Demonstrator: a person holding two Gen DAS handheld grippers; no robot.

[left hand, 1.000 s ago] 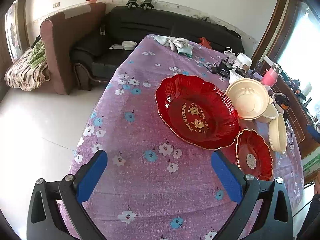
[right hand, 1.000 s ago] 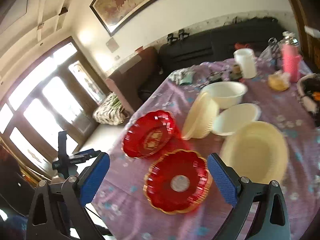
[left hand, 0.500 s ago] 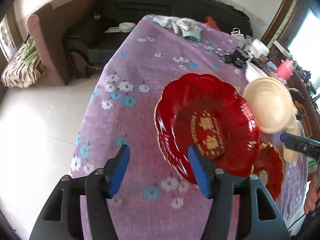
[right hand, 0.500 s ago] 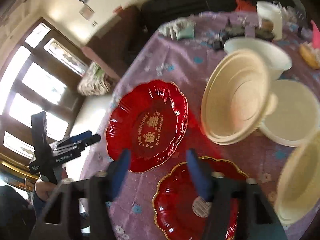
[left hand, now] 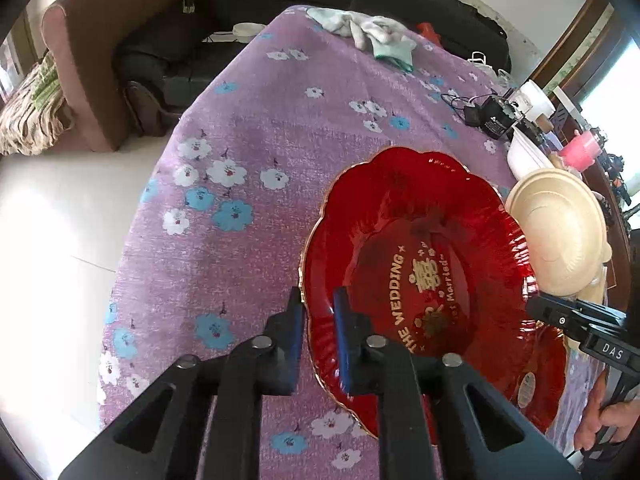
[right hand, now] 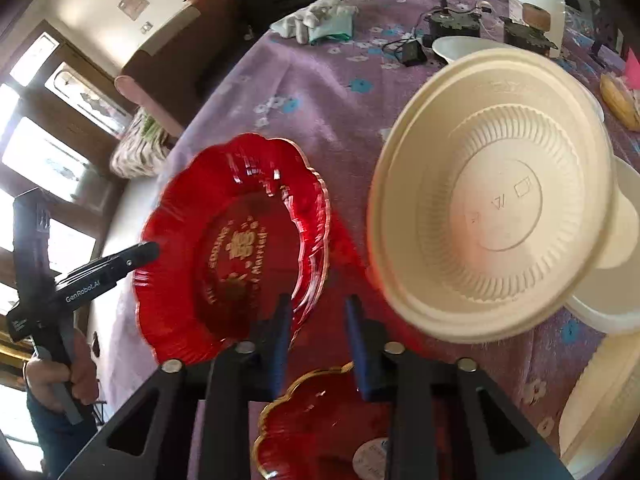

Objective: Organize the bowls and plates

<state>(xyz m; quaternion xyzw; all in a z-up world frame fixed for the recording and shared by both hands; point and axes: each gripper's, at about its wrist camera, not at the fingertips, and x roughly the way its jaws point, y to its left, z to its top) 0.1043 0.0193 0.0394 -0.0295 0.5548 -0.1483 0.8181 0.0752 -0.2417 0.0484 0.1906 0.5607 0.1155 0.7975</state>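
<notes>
A large red scalloped plate [left hand: 420, 280] with gold lettering lies on the purple flowered tablecloth [left hand: 260, 140]. My left gripper [left hand: 319, 320] is shut on its near rim. From the opposite side, my right gripper [right hand: 318, 332] straddles the same plate's [right hand: 232, 240] rim; its jaws are closing, and a gap still shows beside the rim. A small red plate [right hand: 320, 432] lies under the right gripper. Right of the plate, a cream bowl [right hand: 496, 200] leans tilted on other cream bowls [right hand: 612, 292]. Each view shows the other gripper's tip at the plate's far rim.
A white and green cloth [left hand: 368, 36], chargers with cables [left hand: 488, 116], a white cup [right hand: 536, 4] and a pink bottle [left hand: 580, 148] sit at the table's far end. A black sofa [left hand: 280, 0] and brown armchair [left hand: 88, 60] stand beyond. The table edge drops to white floor on the left.
Both grippers came down onto the large red plate from opposite sides. Their jaws went from wide open to narrow, the left closing on the rim.
</notes>
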